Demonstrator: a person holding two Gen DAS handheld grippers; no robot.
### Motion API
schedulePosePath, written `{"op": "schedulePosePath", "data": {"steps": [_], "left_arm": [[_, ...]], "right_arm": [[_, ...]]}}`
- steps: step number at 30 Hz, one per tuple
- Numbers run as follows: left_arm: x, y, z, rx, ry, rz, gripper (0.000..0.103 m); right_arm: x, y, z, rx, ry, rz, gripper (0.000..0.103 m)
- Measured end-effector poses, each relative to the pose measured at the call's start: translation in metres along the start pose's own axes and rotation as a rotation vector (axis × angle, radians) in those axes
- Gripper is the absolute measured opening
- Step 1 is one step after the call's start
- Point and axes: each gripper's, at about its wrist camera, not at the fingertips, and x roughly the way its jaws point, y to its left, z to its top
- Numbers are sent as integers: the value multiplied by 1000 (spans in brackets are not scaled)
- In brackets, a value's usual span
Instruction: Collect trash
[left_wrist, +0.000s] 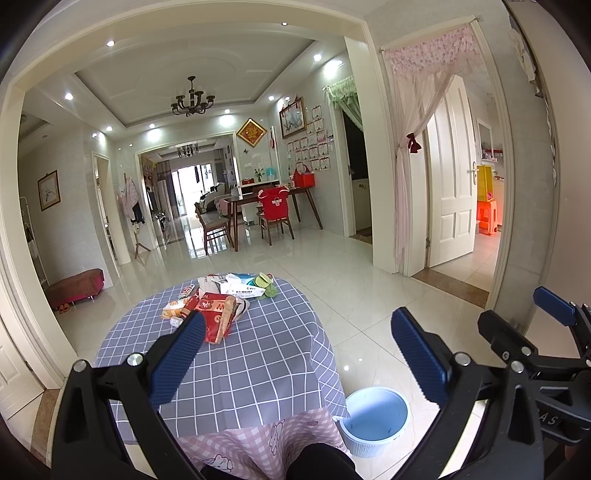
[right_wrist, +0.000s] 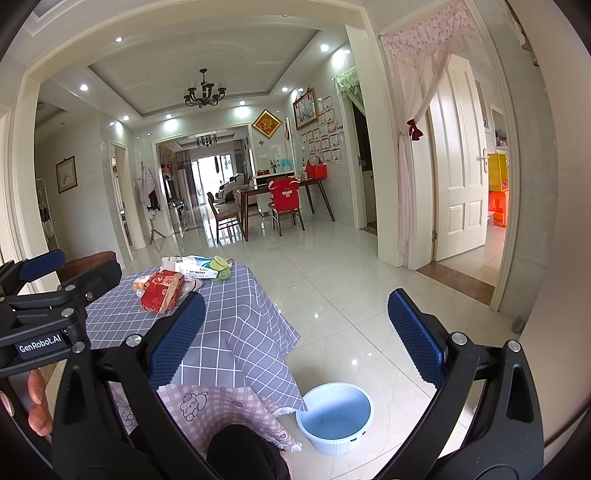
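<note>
Left wrist view shows the left tongs (left_wrist: 297, 354) spread wide with nothing between their blue pads, raised above the near part of the worktop (left_wrist: 258, 354) with its grey checked cloth; ahead of them, at the far end, lies the trash: a red snack wrapper (left_wrist: 216, 317), an orange packet (left_wrist: 173, 310) just left of it, and white paper boxes (left_wrist: 240, 286) with green scraps (left_wrist: 266, 282) beyond. The right tongs (right_wrist: 295, 338) are likewise wide apart and empty, held over the floor right of the worktop. The pale blue bin (right_wrist: 334, 415) stands on the floor below and between their pads, close against the hanging cloth.
</note>
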Motion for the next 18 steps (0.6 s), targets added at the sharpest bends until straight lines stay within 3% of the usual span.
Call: {"op": "schedulePosePath", "data": {"steps": [18], "left_arm": [[10,-1,-15,7,14,2,98]], "right_arm": [[3,-1,-6,12,4,5,97]]}}
